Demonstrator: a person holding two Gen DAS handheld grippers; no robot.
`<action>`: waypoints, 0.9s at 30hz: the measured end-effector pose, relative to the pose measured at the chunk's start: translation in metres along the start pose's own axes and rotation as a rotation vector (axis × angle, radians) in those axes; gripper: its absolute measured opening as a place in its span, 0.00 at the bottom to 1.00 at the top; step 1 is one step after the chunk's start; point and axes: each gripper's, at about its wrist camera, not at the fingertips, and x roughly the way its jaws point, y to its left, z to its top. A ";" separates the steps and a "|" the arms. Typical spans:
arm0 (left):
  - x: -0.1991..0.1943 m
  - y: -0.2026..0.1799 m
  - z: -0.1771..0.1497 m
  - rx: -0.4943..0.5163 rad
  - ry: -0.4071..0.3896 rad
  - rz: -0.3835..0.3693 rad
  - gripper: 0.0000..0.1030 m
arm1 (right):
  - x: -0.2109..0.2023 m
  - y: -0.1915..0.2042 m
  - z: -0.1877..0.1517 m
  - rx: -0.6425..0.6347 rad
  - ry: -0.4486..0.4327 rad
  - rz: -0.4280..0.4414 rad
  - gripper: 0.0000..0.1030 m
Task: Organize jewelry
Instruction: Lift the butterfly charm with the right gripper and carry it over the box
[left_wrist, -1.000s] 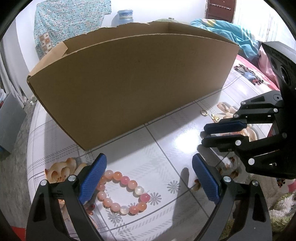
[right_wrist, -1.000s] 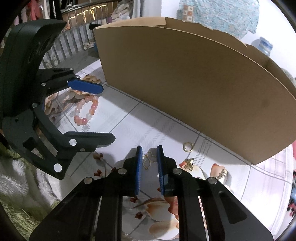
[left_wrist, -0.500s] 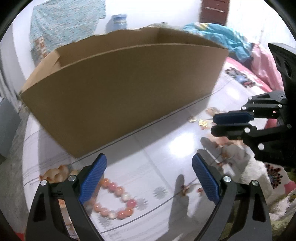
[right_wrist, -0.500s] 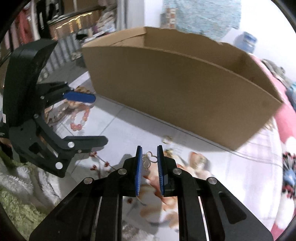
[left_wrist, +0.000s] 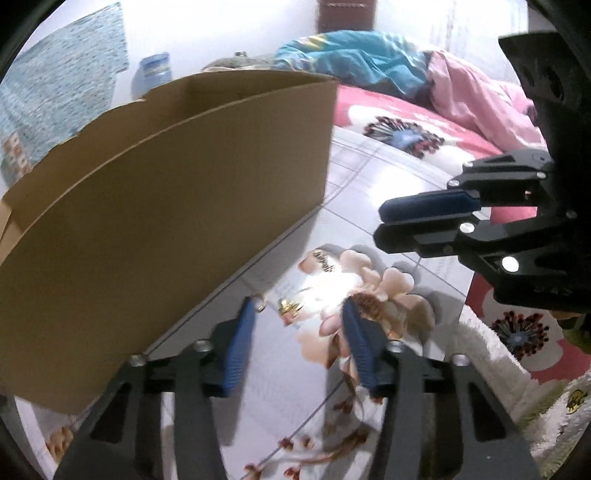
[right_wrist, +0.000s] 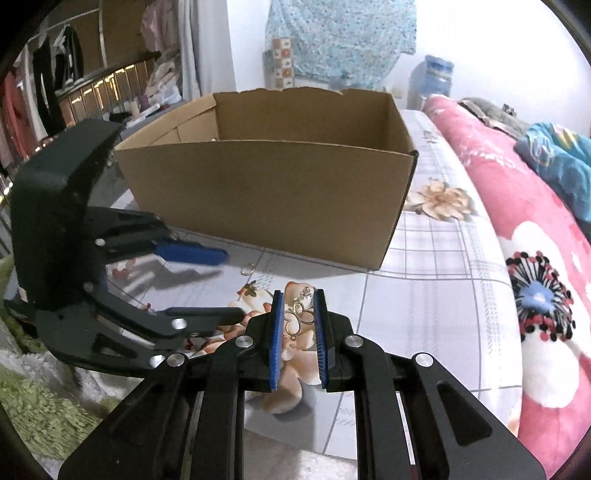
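Right hand-held gripper (right_wrist: 298, 299) pinches a thin gold earring (right_wrist: 297, 318) of looped wire between its blue pads (right_wrist: 277, 334), which stand close together with the loops filling the narrow gap. It is lifted above the worktop (right_wrist: 424, 295), a glossy surface with a grey check and flower prints, in front of the near long wall of an open cardboard box (right_wrist: 266, 199). From the right wrist view the box's inside wall shows bare brown card; its floor is hidden by the near wall.

The left hand-held gripper (left_wrist: 299, 314) has its jaws spread wide, with nothing between the blue pads (left_wrist: 236, 354). It is low over the worktop (left_wrist: 369, 192) close to the box's (left_wrist: 166, 206) near wall, beside the right one (left_wrist: 380, 225), which appears at the right of the left wrist view with its fingers nearly together.

Between the spread fingers, on the worktop, lies a small gold butterfly-shaped piece (left_wrist: 290, 305), also seen in the right wrist view (right_wrist: 251, 290). A small gold ring (right_wrist: 248, 269) lies just beside the box's near wall, close to the left pad tip (left_wrist: 260, 305). Another small piece (left_wrist: 325, 260) rests on a flower print nearer the box's right corner; it is too blurred to name.

A pink flowered bedspread (right_wrist: 535, 236) borders the worktop's right edge, with a blue cloth (left_wrist: 351, 55) heaped on it.
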 end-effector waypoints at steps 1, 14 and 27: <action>0.003 -0.003 0.002 0.009 0.007 0.001 0.37 | -0.002 0.001 -0.005 0.003 -0.003 0.005 0.13; 0.022 -0.005 0.013 0.016 0.066 0.050 0.24 | -0.007 -0.014 -0.014 0.029 -0.033 0.055 0.13; 0.018 -0.007 0.012 0.052 0.076 0.057 0.12 | -0.009 -0.019 -0.011 0.028 -0.044 0.067 0.13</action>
